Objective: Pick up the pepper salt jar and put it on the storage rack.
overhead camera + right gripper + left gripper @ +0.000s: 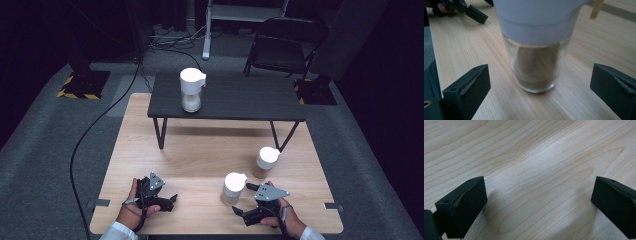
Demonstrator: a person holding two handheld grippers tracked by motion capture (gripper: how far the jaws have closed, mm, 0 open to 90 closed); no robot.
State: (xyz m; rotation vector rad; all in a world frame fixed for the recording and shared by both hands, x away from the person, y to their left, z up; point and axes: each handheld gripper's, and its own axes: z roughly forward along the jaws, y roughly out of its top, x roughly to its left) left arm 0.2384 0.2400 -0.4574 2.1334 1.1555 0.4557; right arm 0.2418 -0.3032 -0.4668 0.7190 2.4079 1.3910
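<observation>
R gripper (246, 199) w/ jaws spread wide either side of white-lidded glass jar (233, 188) (brown powder inside), not touching, near counter (200, 150) front edge; L gripper (167, 201) jaws apart, nothing between

**Your rig and sleeves**

You wear white sleeves, their cuffs showing at the bottom edge of the high view. Your left gripper (167, 200) and right gripper (245, 200) are black, each topped by a grey three-cornered plate with small dark screw holes. Thin dark cables loop past your wrists. Up close, the jaws are blocky matte-black pads, each with a small round hole near its upper corner.
</observation>
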